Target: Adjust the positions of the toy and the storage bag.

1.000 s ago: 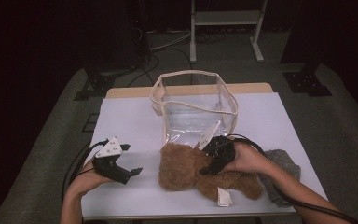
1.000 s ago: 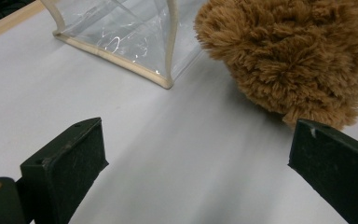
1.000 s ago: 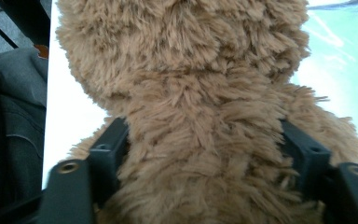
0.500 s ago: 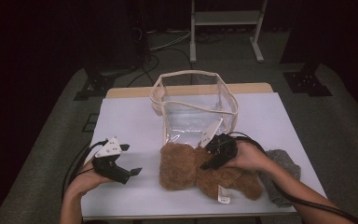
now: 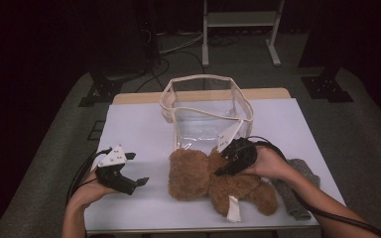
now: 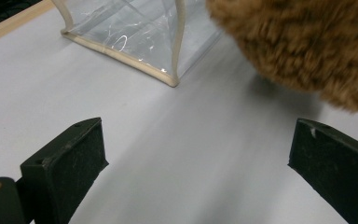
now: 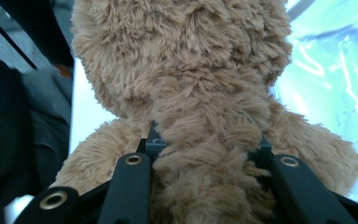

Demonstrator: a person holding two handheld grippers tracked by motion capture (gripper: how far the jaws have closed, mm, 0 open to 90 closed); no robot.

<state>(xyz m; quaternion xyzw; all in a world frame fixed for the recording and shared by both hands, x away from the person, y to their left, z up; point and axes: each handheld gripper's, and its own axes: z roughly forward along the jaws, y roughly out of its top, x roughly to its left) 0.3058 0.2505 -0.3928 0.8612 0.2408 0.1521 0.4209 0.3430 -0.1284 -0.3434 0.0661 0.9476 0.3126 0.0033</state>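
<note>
The right gripper (image 5: 223,166) has just been closing its jaws, and they now pinch a fold of the bear (image 5: 213,181) between them; in the right gripper view the fur bulges up between the two black jaws (image 7: 205,154). The bear lies on the white table (image 5: 144,124), near its front edge, head toward the left gripper, just in front of the clear bag (image 5: 206,106). The bag stands open-topped at the middle of the table, its cream trim running round the rim. A white tag (image 5: 234,209) hangs off the bear's lower body. A grey cloth (image 5: 297,191) lies by the right forearm, at the table's right edge.

The left gripper (image 5: 129,181) rests low over the table, apart from the bear, jaws spread wide with nothing between them; its own view shows bare tabletop, the bag's corner (image 6: 168,77) and the bear's fur (image 6: 307,42) ahead.
</note>
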